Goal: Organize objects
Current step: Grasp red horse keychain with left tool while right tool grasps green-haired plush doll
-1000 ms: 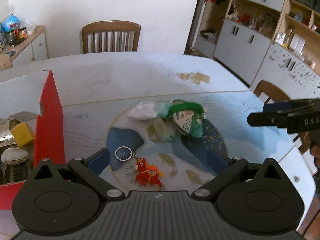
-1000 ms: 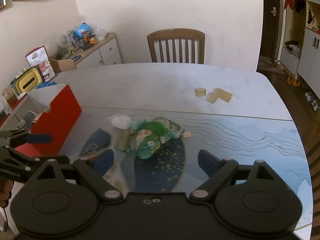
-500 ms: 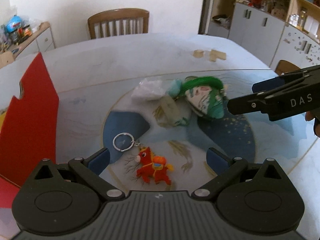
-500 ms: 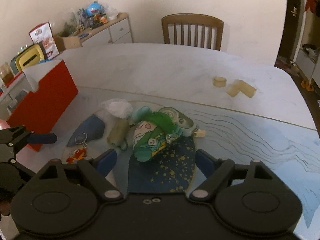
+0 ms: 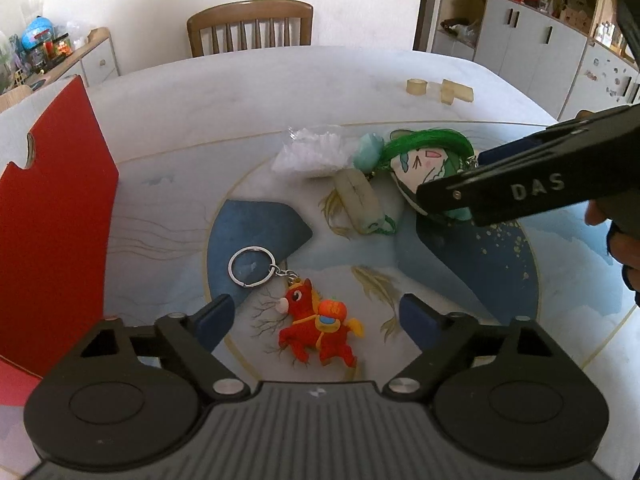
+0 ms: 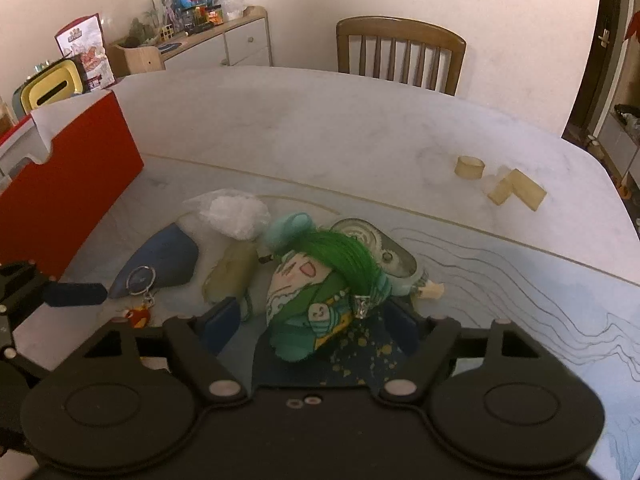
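Note:
A red horse keychain (image 5: 318,330) with a metal ring lies on the patterned mat between the fingers of my open left gripper (image 5: 316,314). A green-haired plush doll (image 6: 320,300) lies on the mat, and my open right gripper (image 6: 310,320) straddles it with a finger on each side. The doll also shows in the left wrist view (image 5: 424,160), partly hidden by the right gripper's finger (image 5: 532,188). A clear plastic bag (image 5: 312,152) and a pale beige pouch (image 5: 360,200) lie beside the doll.
A red open box (image 5: 56,216) stands at the table's left, also in the right wrist view (image 6: 68,188). Small tan blocks (image 6: 500,184) sit at the far right of the white table. A wooden chair (image 5: 250,26) stands behind it.
Both grippers have moved forward and down. The horse keychain now lies between the left fingers, and the right gripper has closed in around the plush doll.

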`<state>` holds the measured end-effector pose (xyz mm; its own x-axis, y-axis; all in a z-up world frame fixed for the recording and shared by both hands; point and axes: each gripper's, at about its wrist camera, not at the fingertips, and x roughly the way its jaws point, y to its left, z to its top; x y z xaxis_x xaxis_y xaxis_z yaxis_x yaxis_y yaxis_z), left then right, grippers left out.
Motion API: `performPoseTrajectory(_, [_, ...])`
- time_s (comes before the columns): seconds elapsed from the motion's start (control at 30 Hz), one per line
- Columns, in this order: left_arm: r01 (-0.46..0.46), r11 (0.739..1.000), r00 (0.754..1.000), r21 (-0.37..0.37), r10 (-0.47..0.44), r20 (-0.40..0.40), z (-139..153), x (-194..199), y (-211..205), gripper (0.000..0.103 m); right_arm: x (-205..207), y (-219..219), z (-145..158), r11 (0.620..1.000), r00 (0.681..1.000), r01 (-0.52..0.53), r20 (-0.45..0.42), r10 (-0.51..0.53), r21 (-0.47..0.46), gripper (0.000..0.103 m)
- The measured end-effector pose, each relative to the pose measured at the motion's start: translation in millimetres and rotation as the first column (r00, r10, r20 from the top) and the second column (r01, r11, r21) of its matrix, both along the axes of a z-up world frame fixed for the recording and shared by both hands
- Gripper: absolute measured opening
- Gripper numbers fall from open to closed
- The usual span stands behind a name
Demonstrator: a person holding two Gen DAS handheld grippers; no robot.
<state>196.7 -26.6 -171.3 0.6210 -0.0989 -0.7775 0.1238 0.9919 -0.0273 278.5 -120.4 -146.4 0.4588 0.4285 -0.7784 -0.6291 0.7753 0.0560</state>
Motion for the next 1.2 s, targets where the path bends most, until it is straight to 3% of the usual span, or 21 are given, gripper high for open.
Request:
performPoseTrajectory(0.13, [0.001,1.0,1.0,-0.001,-0.001,-0.001,0,0,0,0.078,2,4,-2,1.0,1.0,0.01,0.006,-0.01,-0.01,0.073])
performPoseTrajectory(0.4, [0.021,1.0,1.0,0.014,-0.021,0.012,2,-1,-3,0.046,2,5,-2,1.0,1.0,0.019,0.011,-0.019,-0.019,0.057])
performPoseTrajectory(0.53, [0.023,1.0,1.0,0.015,-0.023,0.011,4,1,-3,0.036,1,4,-1,1.0,1.0,0.02,0.01,-0.02,-0.013,0.05])
performPoseTrajectory(0.97, [0.011,1.0,1.0,-0.024,-0.012,-0.009,10,-3,6,0.036,-15,-13,22,0.996,0.999,0.047,-0.005,-0.047,0.073,0.03])
performPoseTrajectory(1.0, [0.007,1.0,1.0,-0.03,-0.008,-0.009,11,-4,7,0.036,-17,-15,25,0.995,0.999,0.048,-0.009,-0.048,0.083,0.025])
performPoseTrajectory(1.03, [0.004,0.999,1.0,-0.037,-0.004,-0.009,13,-5,8,0.036,-19,-18,28,0.994,0.999,0.049,-0.011,-0.049,0.093,0.008])
performPoseTrajectory(1.2, [-0.002,0.998,1.0,-0.066,0.002,-0.006,24,-10,16,0.036,-30,-28,32,0.993,0.999,0.021,-0.038,-0.017,0.115,0.007])
